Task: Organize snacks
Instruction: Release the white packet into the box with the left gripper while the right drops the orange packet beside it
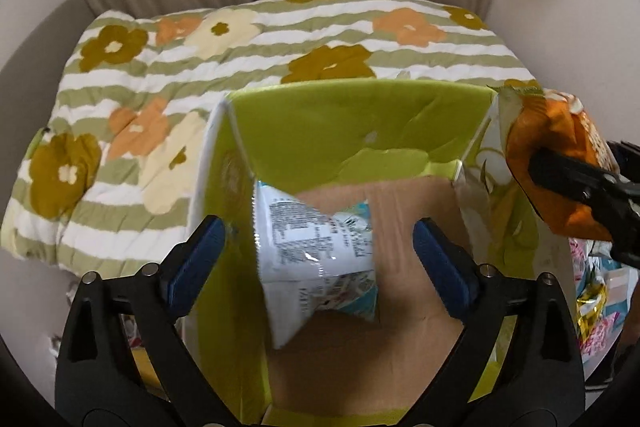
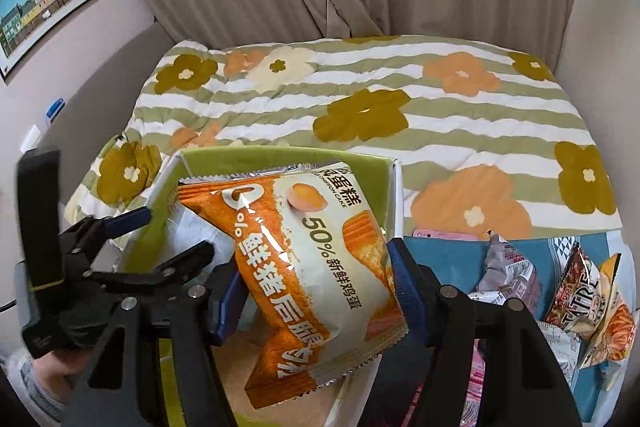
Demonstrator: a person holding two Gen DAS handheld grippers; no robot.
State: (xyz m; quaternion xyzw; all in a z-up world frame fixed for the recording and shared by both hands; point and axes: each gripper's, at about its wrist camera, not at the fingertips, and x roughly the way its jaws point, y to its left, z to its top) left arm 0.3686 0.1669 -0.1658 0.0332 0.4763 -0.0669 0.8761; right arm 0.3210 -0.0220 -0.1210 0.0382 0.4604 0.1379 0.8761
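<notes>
Floral quilt (image 2: pixel 400 99) behind green box (image 1: pixel 340 131) — left gripper (image 1: pixel 316 255) wide, right gripper (image 2: pixel 316 291) clamping orange packet (image 2: pixel 304 267)

My right gripper (image 2: pixel 316 291) is pinching a glossy, crinkly foil cake packet (image 2: pixel 320 267); the box (image 1: pixel 340 131) is showing matt brown cardboard inside, sitting on soft quilted cloth (image 1: pixel 160 75).

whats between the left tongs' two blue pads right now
In the left wrist view, the open left tongs straddle a white snack packet lying in the green box; neither pad touches it.
</notes>
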